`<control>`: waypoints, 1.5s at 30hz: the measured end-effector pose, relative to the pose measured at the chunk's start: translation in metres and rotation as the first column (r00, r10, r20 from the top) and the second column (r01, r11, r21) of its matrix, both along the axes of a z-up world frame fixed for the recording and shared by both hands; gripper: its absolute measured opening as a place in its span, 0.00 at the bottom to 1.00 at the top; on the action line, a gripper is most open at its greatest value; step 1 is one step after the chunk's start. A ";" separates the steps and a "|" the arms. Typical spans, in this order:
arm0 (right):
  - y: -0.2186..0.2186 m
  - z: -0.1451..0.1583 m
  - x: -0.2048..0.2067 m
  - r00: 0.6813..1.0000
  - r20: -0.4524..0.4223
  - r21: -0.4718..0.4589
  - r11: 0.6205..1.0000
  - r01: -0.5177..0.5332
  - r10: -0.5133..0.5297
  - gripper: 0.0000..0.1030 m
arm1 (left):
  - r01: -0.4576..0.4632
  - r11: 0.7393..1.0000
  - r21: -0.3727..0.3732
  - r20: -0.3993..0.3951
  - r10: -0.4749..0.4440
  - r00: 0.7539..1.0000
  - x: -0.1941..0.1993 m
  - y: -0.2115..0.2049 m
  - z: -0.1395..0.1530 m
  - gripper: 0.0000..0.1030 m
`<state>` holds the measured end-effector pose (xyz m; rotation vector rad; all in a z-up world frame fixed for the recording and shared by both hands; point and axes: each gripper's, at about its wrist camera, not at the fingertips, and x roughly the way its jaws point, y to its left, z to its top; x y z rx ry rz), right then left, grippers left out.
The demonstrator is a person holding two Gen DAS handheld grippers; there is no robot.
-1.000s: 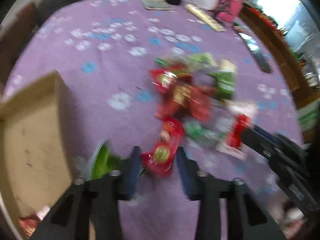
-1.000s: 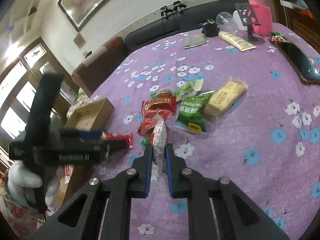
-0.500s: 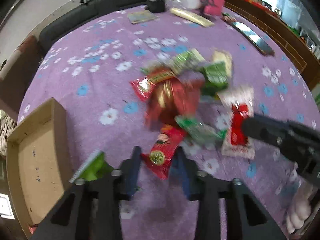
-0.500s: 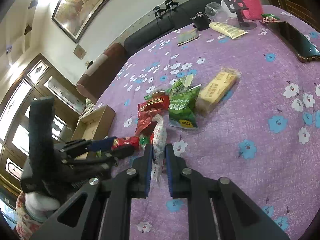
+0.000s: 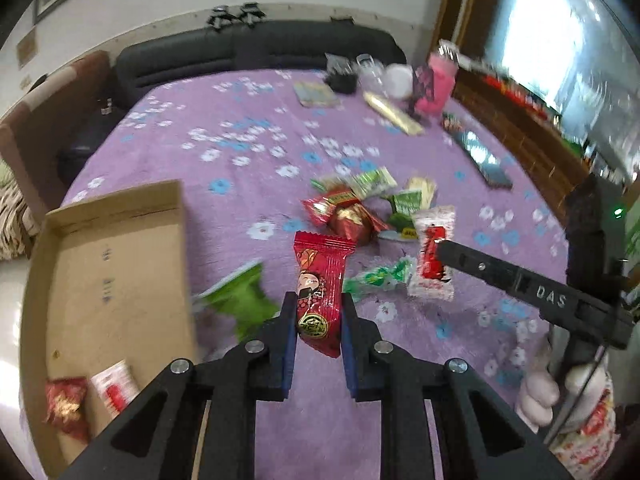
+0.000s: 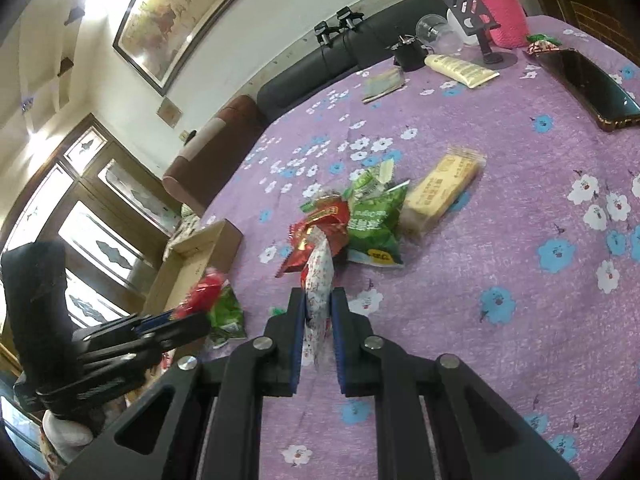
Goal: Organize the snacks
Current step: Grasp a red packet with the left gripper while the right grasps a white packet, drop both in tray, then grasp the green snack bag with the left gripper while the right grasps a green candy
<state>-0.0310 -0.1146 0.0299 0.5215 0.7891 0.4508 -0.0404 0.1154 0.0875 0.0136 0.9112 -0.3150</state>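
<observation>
Left tongs [image 5: 318,320] pinching red snack packet [image 5: 320,284], jaws just been closing with the packet between them. Packet lifted clear of the purple floral counter [image 5: 224,128], long axis along the fingers, toward 12 o'clock.

Right tongs [image 6: 318,312] pressed on white-and-red packet [image 6: 318,276], thin edge-on, long axis also toward 12.

Cardboard box [image 5: 108,272] sits at 9–10 o'clock of the left tongs, open top, two packets already in its near corner. Green packet [image 5: 236,296] lies on the counter just beside the box wall, between box and left tongs.

Remaining snack pile [image 5: 360,212] at 12–1 o'clock of the left tongs.

Judgement: left hand is nearer the box; the next move turns on carrying the red packet toward 9 o'clock over the box wall. The right hand crosses farther.
</observation>
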 end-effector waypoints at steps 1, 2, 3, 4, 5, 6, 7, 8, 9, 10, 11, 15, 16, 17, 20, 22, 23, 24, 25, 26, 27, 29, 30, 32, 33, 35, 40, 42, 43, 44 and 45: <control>-0.001 0.004 -0.002 1.000 0.008 0.007 1.000 0.000 0.000 0.12 | -0.014 1.000 -0.005 0.010 0.014 1.000 -0.003 0.008 0.004 0.18; 0.000 0.008 -0.004 1.000 0.017 0.009 1.000 0.000 0.000 0.12 | -0.034 0.999 -0.008 0.025 0.034 0.999 -0.007 0.020 0.010 0.18; 0.001 0.016 -0.009 1.000 0.031 0.007 1.000 -0.003 0.003 0.12 | -0.051 0.999 -0.006 0.034 0.051 0.998 -0.010 0.031 0.014 0.18; 0.003 0.022 -0.012 0.999 0.040 0.006 1.000 -0.010 0.010 0.12 | -0.069 0.998 -0.001 0.040 0.069 0.997 -0.011 0.040 0.016 0.18; 0.006 0.027 -0.014 0.999 0.045 0.005 1.000 -0.019 0.019 0.12 | -0.092 0.996 0.004 0.047 0.091 0.995 -0.011 0.051 0.018 0.18; 0.011 0.035 -0.016 0.998 0.051 0.005 0.999 -0.037 0.036 0.12 | -0.122 0.993 0.009 0.051 0.121 0.991 -0.010 0.064 0.018 0.19; 0.017 0.040 -0.016 0.997 0.054 0.005 0.999 -0.053 0.053 0.12 | -0.155 0.988 0.013 0.046 0.155 0.987 -0.007 0.079 0.018 0.19; 0.024 0.045 -0.016 0.996 0.056 0.003 0.998 -0.070 0.070 0.12 | -0.177 0.984 0.013 0.042 0.176 0.983 -0.006 0.090 0.017 0.19; 0.035 0.051 -0.015 0.994 0.057 0.000 0.996 -0.094 0.094 0.12 | -0.199 0.980 0.015 0.039 0.199 0.979 -0.004 0.102 0.015 0.19; 0.044 0.054 -0.013 0.992 0.055 -0.004 0.994 -0.113 0.113 0.12 | -0.226 0.974 0.023 0.038 0.225 0.974 -0.002 0.114 0.013 0.19; 0.054 0.057 -0.012 0.990 0.052 -0.006 0.991 -0.132 0.132 0.12 | -0.243 0.969 0.030 0.038 0.242 0.969 0.000 0.122 0.011 0.19; 0.111 0.061 0.001 0.973 0.022 -0.014 0.973 -0.230 0.231 0.13 | -0.302 0.951 0.059 0.021 0.301 0.953 0.013 0.152 -0.001 0.19; 0.125 0.061 0.002 0.968 0.016 -0.020 0.968 -0.248 0.249 0.13 | -0.315 0.947 0.067 0.015 0.314 0.949 0.017 0.157 -0.004 0.19; 0.138 0.060 0.005 0.964 0.009 -0.028 0.964 -0.264 0.265 0.13 | -0.325 0.943 0.073 0.007 0.326 0.945 0.021 0.163 -0.009 0.19; 0.181 0.054 0.016 0.947 -0.029 -0.049 0.945 -0.322 0.321 0.13 | -0.350 0.933 0.086 -0.013 0.352 0.936 0.031 0.174 -0.018 0.19; 0.210 0.047 0.025 0.936 -0.060 -0.076 0.934 -0.350 0.346 0.13 | -0.368 0.926 0.088 -0.034 0.372 0.928 0.036 0.183 -0.025 0.19; 0.223 0.043 0.030 0.932 -0.076 -0.090 0.928 -0.361 0.355 0.13 | -0.376 0.923 0.085 -0.047 0.381 0.923 0.040 0.187 -0.029 0.19; 0.236 0.037 0.034 0.927 -0.093 -0.102 0.923 -0.372 0.363 0.13 | -0.381 0.921 0.083 -0.054 0.386 0.921 0.041 0.189 -0.031 0.19; 0.245 0.032 0.038 0.923 -0.107 -0.109 0.918 -0.380 0.370 0.13 | -0.389 0.918 0.078 -0.068 0.394 0.916 0.043 0.193 -0.035 0.19; 0.254 0.027 0.041 0.919 -0.123 -0.117 0.914 -0.389 0.376 0.13 | -0.394 0.916 0.073 -0.077 0.399 0.914 0.044 0.196 -0.037 0.19; 0.264 0.021 0.045 0.915 -0.141 -0.131 0.909 -0.397 0.379 0.13 | -0.395 0.916 0.070 -0.082 0.400 0.913 0.045 0.198 -0.039 0.19; 0.278 0.014 0.050 0.910 -0.163 -0.149 0.903 -0.404 0.380 0.13 | -0.399 0.915 0.064 -0.094 0.404 0.910 0.046 0.201 -0.042 0.20; 0.284 0.010 0.052 0.908 -0.172 -0.155 0.900 -0.407 0.381 0.13 | -0.402 0.914 0.063 -0.097 0.406 0.909 0.045 0.202 -0.043 0.21; 0.293 0.005 0.054 0.905 -0.185 -0.165 0.895 -0.414 0.384 0.15 | -0.404 0.913 0.056 -0.093 0.407 0.909 0.044 0.205 -0.041 0.23; 0.295 0.004 0.056 0.906 -0.190 -0.174 0.895 -0.411 0.379 0.15 | -0.405 0.913 0.054 -0.093 0.409 0.908 0.045 0.205 -0.040 0.25; 0.293 0.004 0.055 0.908 -0.186 -0.178 0.896 -0.406 0.375 0.15 | -0.411 0.911 0.041 -0.091 0.413 0.906 0.044 0.207 -0.038 0.35; 0.274 0.024 0.050 0.918 -0.146 -0.176 0.903 -0.391 0.369 0.16 | -0.413 0.910 0.024 -0.056 0.414 0.909 0.034 0.204 -0.023 0.35; 0.256 0.039 0.045 0.927 -0.110 -0.171 0.912 -0.372 0.358 0.17 | -0.410 0.912 -0.005 -0.025 0.410 0.912 0.027 0.203 -0.011 0.35; 0.241 0.049 0.041 0.935 -0.080 -0.169 0.919 -0.356 0.347 0.21 | -0.400 0.916 -0.028 -0.003 0.400 0.917 0.020 0.200 -0.002 0.36; 0.226 0.055 0.038 0.941 -0.056 -0.170 0.926 -0.338 0.333 0.31 | -0.386 0.921 -0.048 0.020 0.388 0.922 0.014 0.196 0.006 0.39; 0.205 0.063 0.032 0.953 -0.028 -0.174 0.937 -0.303 0.302 0.36 | -0.378 0.924 -0.057 0.033 0.380 0.924 0.011 0.193 0.011 0.41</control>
